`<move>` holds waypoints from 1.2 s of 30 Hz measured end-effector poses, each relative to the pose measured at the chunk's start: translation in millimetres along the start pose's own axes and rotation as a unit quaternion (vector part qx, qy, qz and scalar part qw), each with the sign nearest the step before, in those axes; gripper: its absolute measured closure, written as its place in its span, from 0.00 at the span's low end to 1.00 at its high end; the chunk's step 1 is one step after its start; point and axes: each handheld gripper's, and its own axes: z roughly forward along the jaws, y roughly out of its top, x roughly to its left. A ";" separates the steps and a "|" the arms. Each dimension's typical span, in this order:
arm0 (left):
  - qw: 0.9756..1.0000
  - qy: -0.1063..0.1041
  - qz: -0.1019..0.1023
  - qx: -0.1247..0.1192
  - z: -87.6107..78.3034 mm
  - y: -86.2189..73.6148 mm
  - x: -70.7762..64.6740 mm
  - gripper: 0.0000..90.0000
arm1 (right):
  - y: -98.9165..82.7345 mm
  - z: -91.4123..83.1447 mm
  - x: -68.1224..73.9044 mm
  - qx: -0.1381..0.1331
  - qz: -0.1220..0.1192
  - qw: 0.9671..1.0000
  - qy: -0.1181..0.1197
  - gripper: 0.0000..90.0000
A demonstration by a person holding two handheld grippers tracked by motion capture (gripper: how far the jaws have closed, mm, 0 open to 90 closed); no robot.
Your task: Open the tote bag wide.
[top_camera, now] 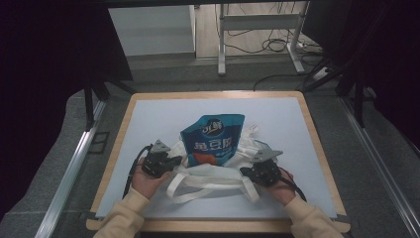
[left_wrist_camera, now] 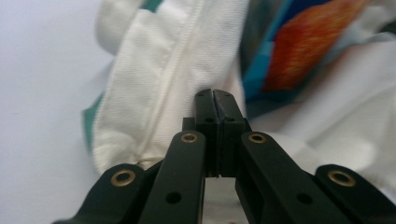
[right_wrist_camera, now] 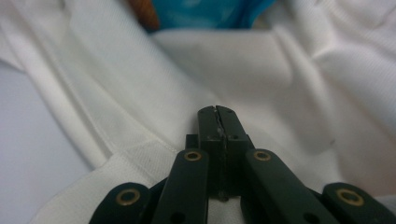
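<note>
Progress: blue pouch (top_camera: pixel 212 140) part-way in white tote bag (top_camera: pixel 225 171), between your grippers; seating it remains | left gripper (top_camera: pixel 174 161): jaws closed, whether cloth is pinched unclear | right gripper (top_camera: pixel 246 172): likewise | room: bare desk (top_camera: pixel 148 119) outboard of each gripper, edges well off.

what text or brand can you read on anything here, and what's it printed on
Blue pouch, top logo: looks like "OL" plus a character, too small to be sure.
Blue pouch, middle: large white Chinese characters, too blurred to read.
White tote bag: no print visible.
Left gripper and right gripper: no markings readable.
</note>
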 end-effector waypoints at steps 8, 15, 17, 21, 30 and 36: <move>1.000 0.006 -0.015 0.007 10.4 6.4 6.7 1.00 | -20.3 1.6 13.8 0.013 -0.007 1.000 -0.007 0.99; 1.000 0.001 -0.022 0.003 11.5 6.2 9.0 1.00 | -21.0 0.3 13.9 0.008 -0.010 1.000 -0.009 0.99; 1.000 -0.003 -0.020 -0.003 6.9 6.3 7.2 1.00 | -20.0 -0.7 13.7 0.006 -0.011 1.000 -0.009 0.99; 1.000 -0.013 -0.009 -0.021 -12.4 5.1 -0.2 1.00 | -8.3 -17.7 7.1 -0.031 -0.001 0.999 -0.012 0.99; 0.998 -0.039 0.008 -0.055 -41.4 6.1 -21.5 1.00 | 16.9 -40.5 -15.0 -0.069 0.010 0.997 -0.039 0.99; 0.998 -0.048 0.020 -0.036 -30.4 5.4 -29.9 1.00 | 35.3 -40.4 -33.2 -0.067 0.023 0.996 -0.049 0.99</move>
